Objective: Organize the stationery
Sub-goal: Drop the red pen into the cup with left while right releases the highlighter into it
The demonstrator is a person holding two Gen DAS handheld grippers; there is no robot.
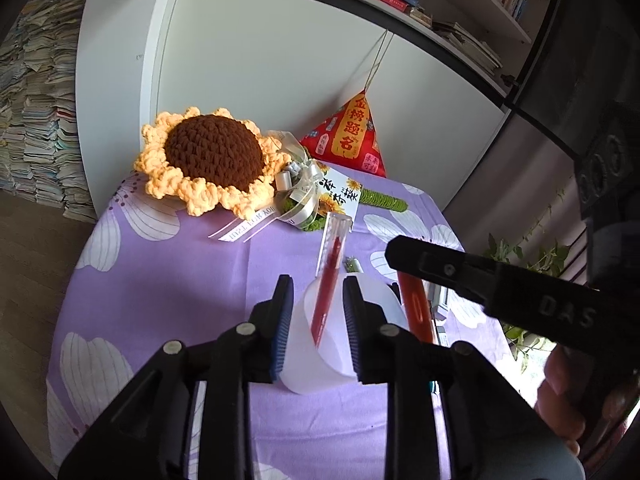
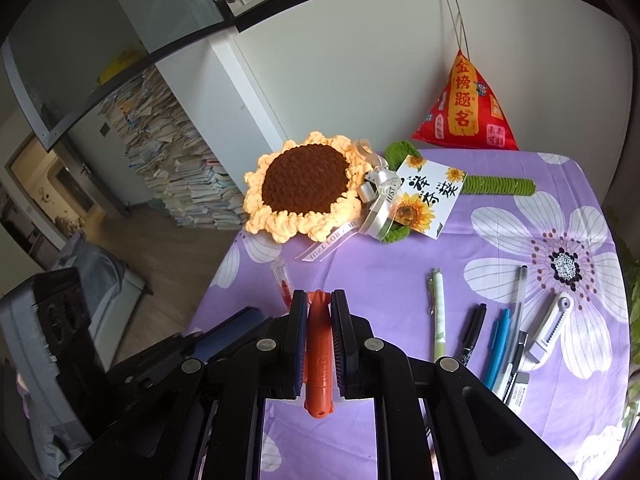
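Orange marker (image 2: 318, 354) clenched lengthwise in right gripper (image 2: 319, 300), left gripper (image 1: 318, 286) fingers grasping white cup (image 1: 320, 344).

Red pouch (image 2: 466, 106) reads "金榜题名"; right tool (image 1: 400, 254) arm reads "DAS"

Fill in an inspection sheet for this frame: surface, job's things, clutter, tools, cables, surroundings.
Surface: purple floral tablecloth covering the table.
Job's things: white cup holding a red pen; orange marker; loose pens and a white correction tape lying on the cloth.
Clutter: crochet sunflower with card; red pyramid pouch.
Tools: left tool shut on the cup; right tool shut on the marker.
Cables: nothing seen.
Surroundings: book stacks on the floor; shelves above.
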